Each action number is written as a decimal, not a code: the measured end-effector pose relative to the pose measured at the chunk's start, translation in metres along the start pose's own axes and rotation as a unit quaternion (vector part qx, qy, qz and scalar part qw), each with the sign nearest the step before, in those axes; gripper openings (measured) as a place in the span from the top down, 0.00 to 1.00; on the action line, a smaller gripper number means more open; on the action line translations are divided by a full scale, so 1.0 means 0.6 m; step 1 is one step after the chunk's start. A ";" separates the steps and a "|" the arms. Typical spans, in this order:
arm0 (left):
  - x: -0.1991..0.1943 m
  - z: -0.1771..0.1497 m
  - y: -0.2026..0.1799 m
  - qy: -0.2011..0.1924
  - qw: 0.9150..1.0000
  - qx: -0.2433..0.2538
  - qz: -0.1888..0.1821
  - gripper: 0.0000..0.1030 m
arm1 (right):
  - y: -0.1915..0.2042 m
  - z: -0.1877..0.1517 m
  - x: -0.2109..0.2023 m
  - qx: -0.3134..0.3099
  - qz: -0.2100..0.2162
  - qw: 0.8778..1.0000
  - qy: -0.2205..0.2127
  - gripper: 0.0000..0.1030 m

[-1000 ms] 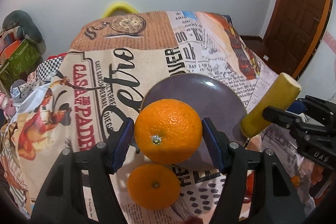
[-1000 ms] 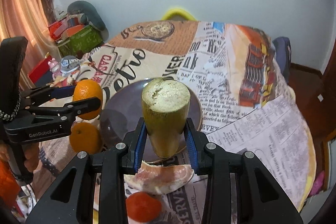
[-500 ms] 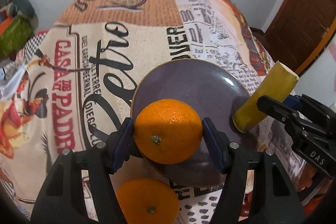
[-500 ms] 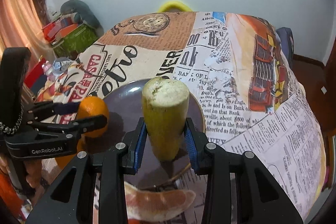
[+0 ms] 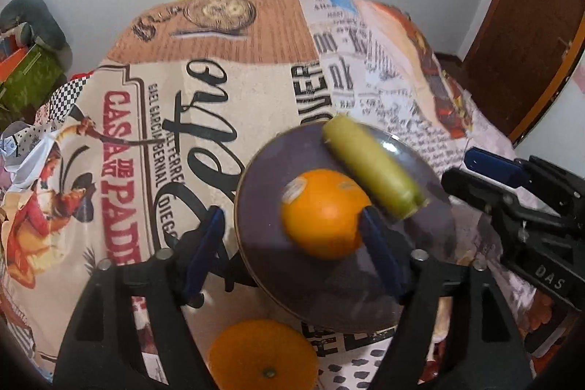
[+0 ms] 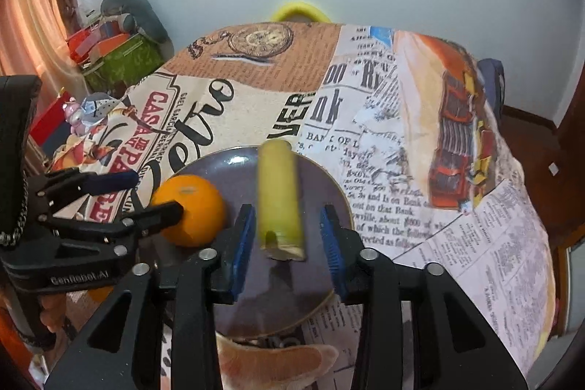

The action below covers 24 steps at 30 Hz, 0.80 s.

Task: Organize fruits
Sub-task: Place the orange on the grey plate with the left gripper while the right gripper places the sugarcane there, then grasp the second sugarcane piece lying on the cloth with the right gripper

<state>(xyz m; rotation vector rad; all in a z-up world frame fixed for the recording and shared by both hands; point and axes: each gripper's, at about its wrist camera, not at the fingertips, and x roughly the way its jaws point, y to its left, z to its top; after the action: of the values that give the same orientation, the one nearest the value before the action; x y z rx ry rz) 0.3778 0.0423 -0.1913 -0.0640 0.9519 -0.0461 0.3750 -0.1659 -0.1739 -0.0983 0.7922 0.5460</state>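
Observation:
An orange (image 5: 323, 212) lies on the dark purple plate (image 5: 263, 243), beside a yellow-green banana piece (image 5: 371, 169) that lies on the plate too. My left gripper (image 5: 292, 247) is open; the orange sits by its right finger. My right gripper (image 6: 289, 243) is open around the near end of the banana piece (image 6: 279, 196), pads apart from it. The orange (image 6: 192, 209) and plate (image 6: 329, 284) also show in the right wrist view. A second orange (image 5: 263, 355) lies on the cloth in front of the plate.
The table is covered by a printed newspaper-pattern cloth (image 5: 226, 61). A grapefruit peel (image 6: 274, 362) lies near the plate's front edge. Boxes and clutter (image 6: 113, 50) stand off the table's left. A wooden door (image 5: 530, 24) is at right.
Both grippers have opened. The orange and the banana piece were let go and now lie on the plate; the banana piece went from upright to lying down.

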 end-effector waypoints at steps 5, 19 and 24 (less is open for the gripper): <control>-0.034 -0.006 0.003 -0.016 1.000 0.002 0.017 0.24 | 0.005 -0.011 -0.043 -0.004 -0.005 1.000 -0.015 0.39; -0.190 -0.089 -0.007 -0.071 0.996 0.028 0.040 0.24 | 0.050 -0.062 -0.163 -0.004 -0.019 0.999 -0.045 0.22; -0.236 -0.125 -0.012 -0.085 0.995 0.031 0.035 0.23 | 0.063 -0.086 -0.182 -0.003 -0.037 0.998 -0.043 0.22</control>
<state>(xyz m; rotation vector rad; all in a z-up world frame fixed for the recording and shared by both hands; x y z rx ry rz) 0.2349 0.0424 -0.1193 0.0226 0.7819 -0.0051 0.2600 -0.1952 -0.1294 -0.1088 0.7010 0.4798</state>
